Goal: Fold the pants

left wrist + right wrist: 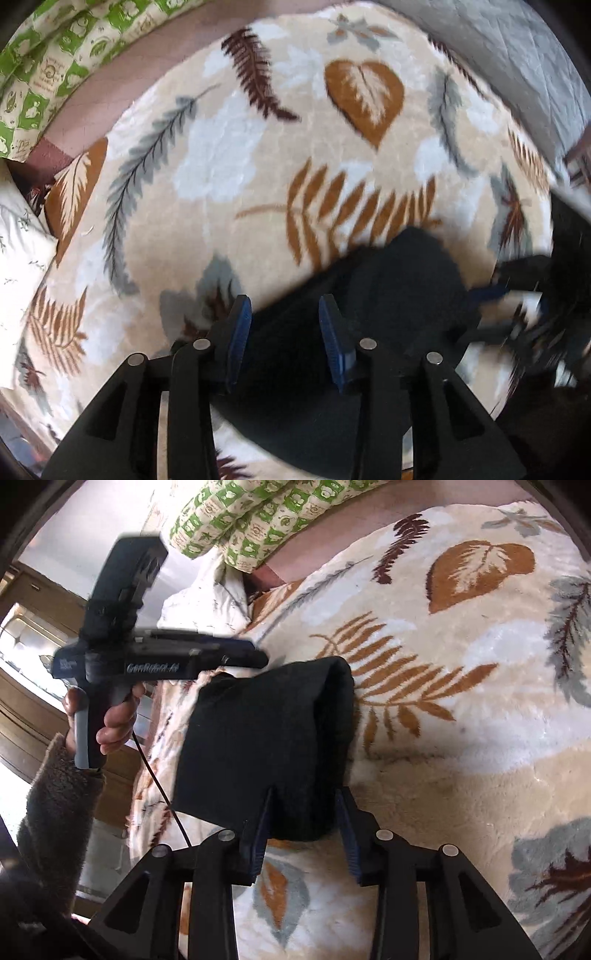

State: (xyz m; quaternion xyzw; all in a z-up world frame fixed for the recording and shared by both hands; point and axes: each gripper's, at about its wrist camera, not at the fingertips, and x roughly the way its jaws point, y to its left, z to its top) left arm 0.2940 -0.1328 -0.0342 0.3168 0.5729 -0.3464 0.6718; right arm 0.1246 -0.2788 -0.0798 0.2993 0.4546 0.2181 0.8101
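Over on the left, a person's hand [110, 720] in a fuzzy dark sleeve [55, 805] holds the left hand-held gripper [284, 339] above the bed; seen from its own camera, its blue pads [240, 332] stand apart with nothing pinched between them, and the black cloth lies beneath them rather than in their grip. The pants [266, 746], black and already doubled into a thick, squarish bundle, sit on the leaf-patterned blanket [461, 738] toward the near edge of the bed, well away from the green-and-cream pillows [251, 524] at the far edge. The cloth looks soft and limp, a knit or fleece that I'd expect to sag and slide open as soon as one layer is lifted alone; it should be light, not fragile, and the plush blanket under it will likely drag on it a little. The rounded far edge of the bundle reads as a fold, so I'd judge the best hold to be at the corners of the near edge, pinching all the layers together so the stack carries over as one piece. To the right, the right hand-held gripper [306, 834] has its fingers spread to either side of that near edge; the bundle sits between them, but I can't see the pads pressing into it, so it looks unclamped, and right of that the blanket lies bare.
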